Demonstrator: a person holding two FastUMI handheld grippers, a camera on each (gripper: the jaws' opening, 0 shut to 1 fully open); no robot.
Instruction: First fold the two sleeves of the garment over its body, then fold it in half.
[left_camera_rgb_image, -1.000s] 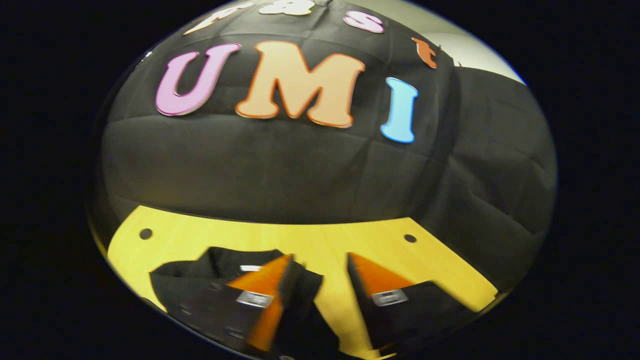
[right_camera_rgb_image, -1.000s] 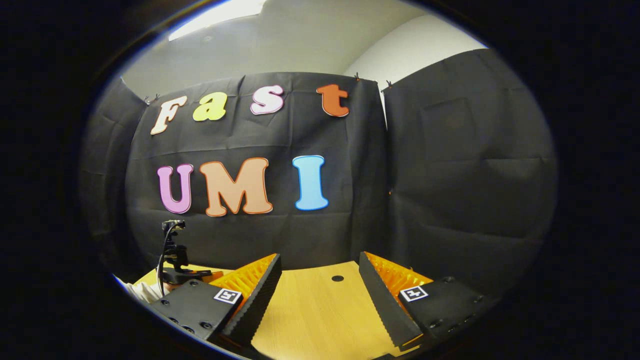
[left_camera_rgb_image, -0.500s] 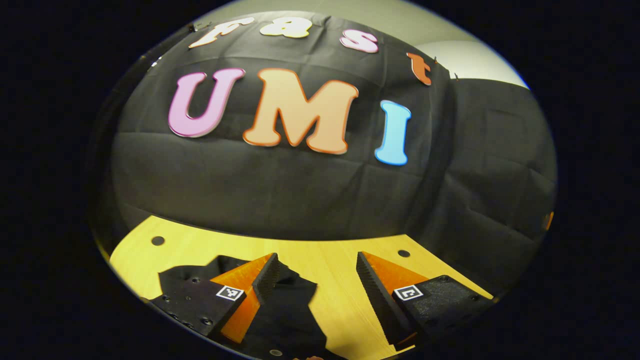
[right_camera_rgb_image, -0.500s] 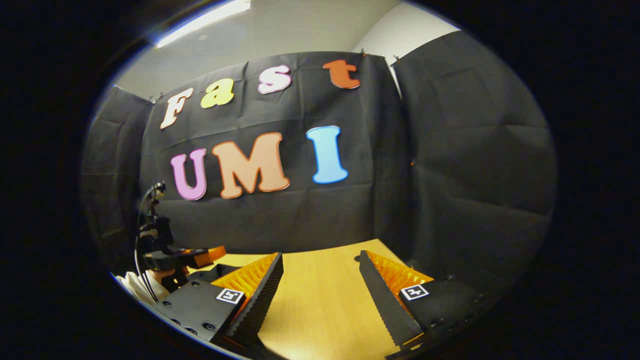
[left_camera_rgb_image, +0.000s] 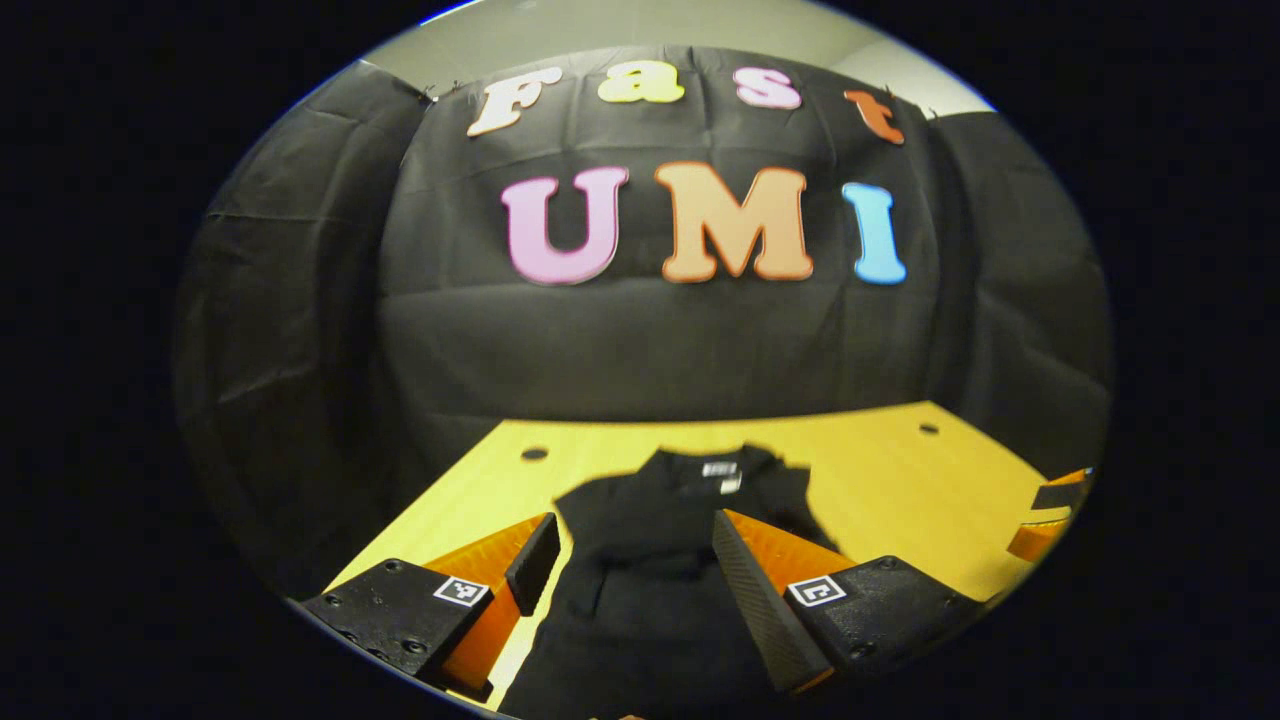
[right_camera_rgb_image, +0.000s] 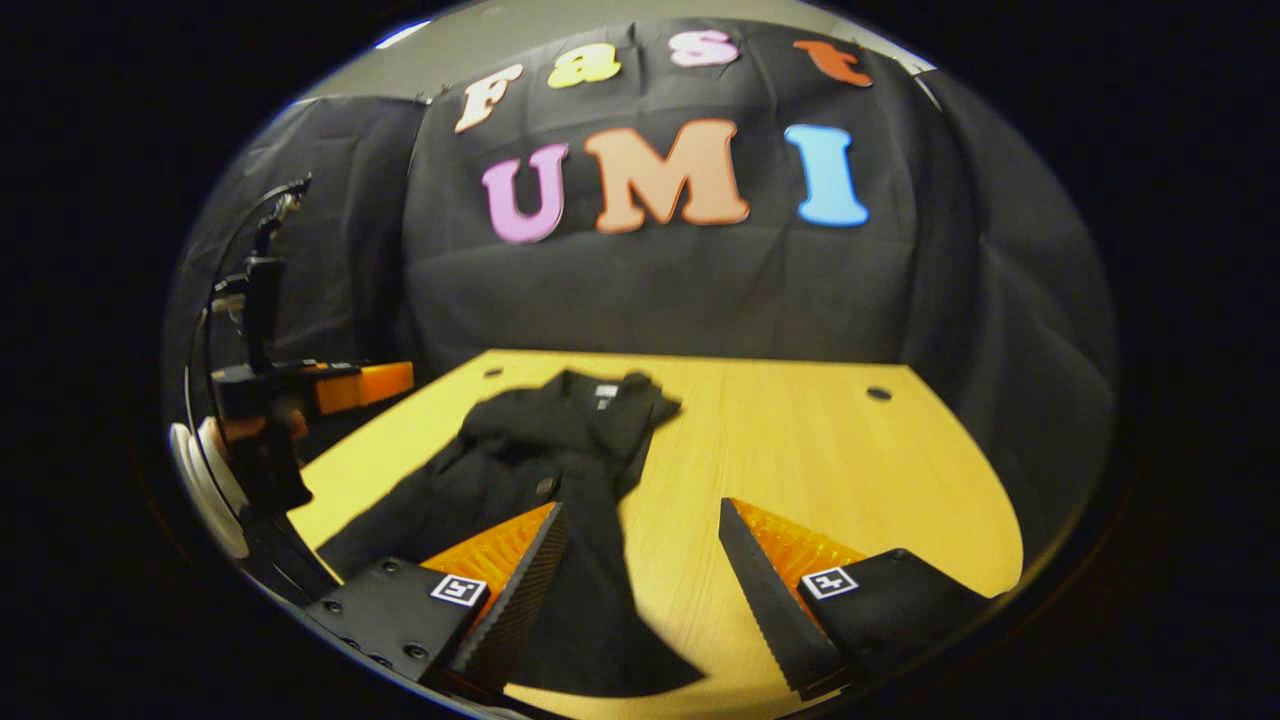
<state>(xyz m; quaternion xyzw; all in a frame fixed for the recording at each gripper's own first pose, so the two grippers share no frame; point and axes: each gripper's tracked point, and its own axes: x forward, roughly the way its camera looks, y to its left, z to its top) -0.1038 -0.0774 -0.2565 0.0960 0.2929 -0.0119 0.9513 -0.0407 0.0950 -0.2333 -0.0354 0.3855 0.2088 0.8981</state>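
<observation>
Black garment (left_camera_rgb_image: 660, 540) lying rumpled on the wooden table (left_camera_rgb_image: 880, 480), collar at the far end. Left gripper (left_camera_rgb_image: 625, 570) and right gripper (right_camera_rgb_image: 640, 570) spread wide above it, grasping nothing.

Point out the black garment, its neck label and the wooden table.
black garment (right_camera_rgb_image: 560, 470): right gripper view, on the middle of its body.
neck label (left_camera_rgb_image: 719, 468): left gripper view, on the pale tag inside the collar.
wooden table (right_camera_rgb_image: 800, 450): right gripper view, on bare wood to the right of the cloth.

Cloth on wood
The garment (right_camera_rgb_image: 560, 470) is soft matt cloth; the worktop (right_camera_rgb_image: 800, 450) is smooth, pale wood with faint sheen.
</observation>
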